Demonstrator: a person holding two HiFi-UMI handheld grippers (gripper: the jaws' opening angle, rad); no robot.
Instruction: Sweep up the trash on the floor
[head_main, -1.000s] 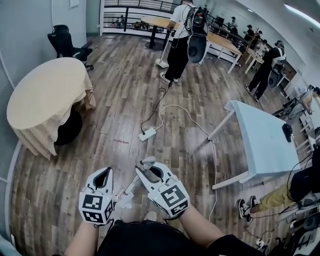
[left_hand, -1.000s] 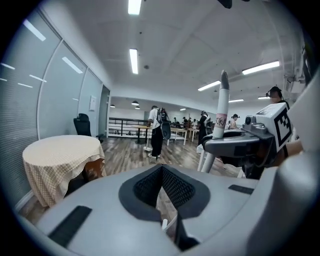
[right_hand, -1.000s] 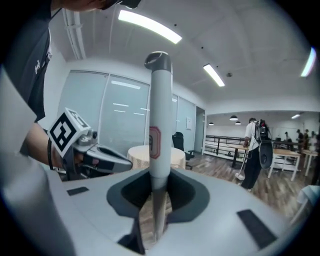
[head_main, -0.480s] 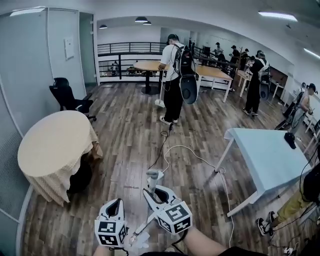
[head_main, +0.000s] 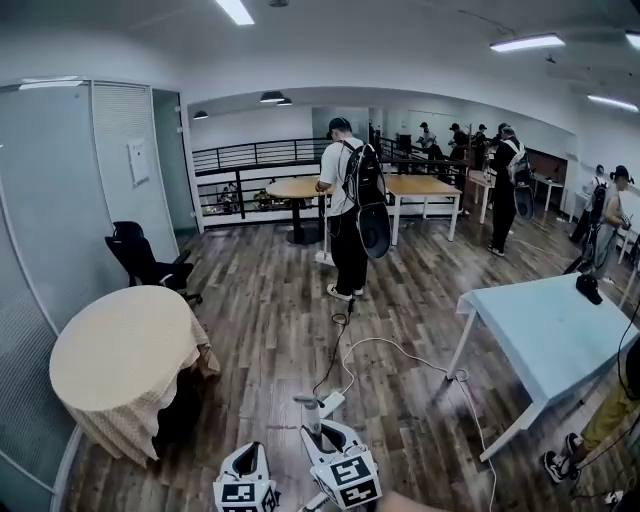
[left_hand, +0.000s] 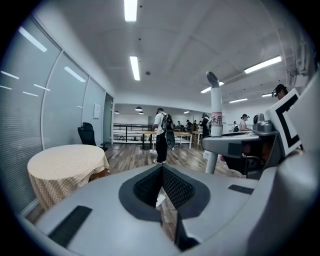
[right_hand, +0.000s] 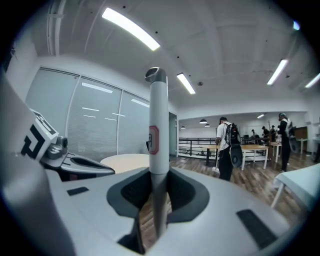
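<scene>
White handle (right_hand: 158, 115) upright, clamped in right hand-held gripper (right_hand: 159, 172).

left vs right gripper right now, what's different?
The right gripper is shut on an upright white handle; the left gripper has its jaws together with nothing between them. In the head view the right gripper sits higher in the frame than the left gripper. Both carry a marker cube.

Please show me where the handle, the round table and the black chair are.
handle (right_hand: 159, 110), right gripper view, on the shaft above its label.
round table (head_main: 125, 345), head view, on the cloth top.
black chair (head_main: 130, 248), head view, on the backrest.
</scene>
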